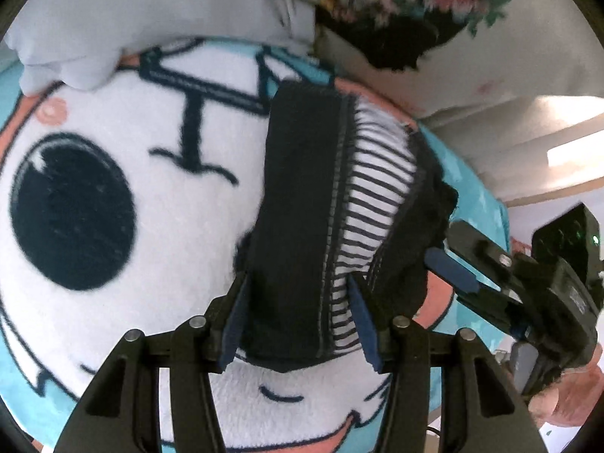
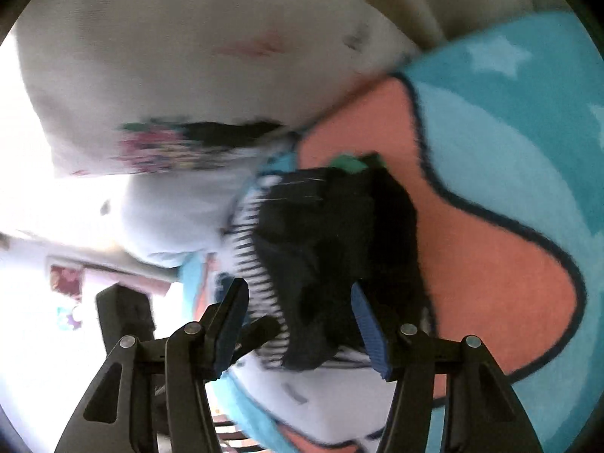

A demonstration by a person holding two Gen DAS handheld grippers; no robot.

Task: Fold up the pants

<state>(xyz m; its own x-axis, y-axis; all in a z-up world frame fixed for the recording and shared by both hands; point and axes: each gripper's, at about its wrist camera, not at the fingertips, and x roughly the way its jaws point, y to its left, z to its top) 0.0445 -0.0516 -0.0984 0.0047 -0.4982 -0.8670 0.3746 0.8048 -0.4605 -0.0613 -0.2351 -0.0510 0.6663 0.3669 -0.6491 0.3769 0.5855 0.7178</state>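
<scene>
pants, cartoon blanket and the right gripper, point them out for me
pants (image 1: 298,196), left wrist view, on the black outer fabric left of the seam
cartoon blanket (image 1: 113,143), left wrist view, on the white plush above the big black eye
right gripper (image 2: 298,324), right wrist view, midway between its blue-padded fingertips

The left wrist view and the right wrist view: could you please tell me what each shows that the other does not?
Only the left wrist view shows the blanket's big cartoon eye and the right gripper. Only the right wrist view shows pale stars on the blanket's blue part. Both show the folded black pants with their striped lining.
</scene>
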